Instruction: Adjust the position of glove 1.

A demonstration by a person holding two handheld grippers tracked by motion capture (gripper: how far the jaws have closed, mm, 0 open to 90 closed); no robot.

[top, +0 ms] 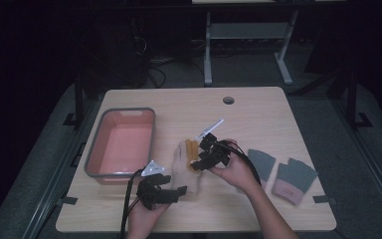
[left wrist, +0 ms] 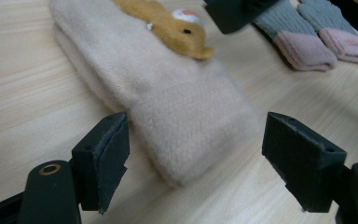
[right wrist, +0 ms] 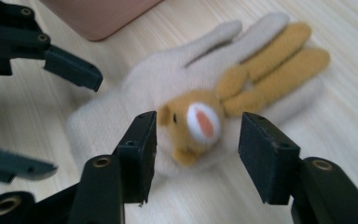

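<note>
Both tongs worked the beige glove (top: pixel 185 167) lying mid-surface (top: pixel 258 109) beside the bin (top: pixel 122 142). From above, my left tongs (top: pixel 179 190) sat at its cuff, my right tongs (top: pixel 201 158) over the fingers. Left gripper view: jaws wide, straddling the cuff (left wrist: pixel 182 121), untouched. Right gripper view: jaws open, empty, flanking the rabbit patch (right wrist: pixel 198 123); next I judged to lower and pinch.

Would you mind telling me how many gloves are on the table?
3: a cream glove with an orange animal on it lies mid-table between the grippers, and two grey-and-pink gloves lie side by side to its right. The hands may hide more.
</note>
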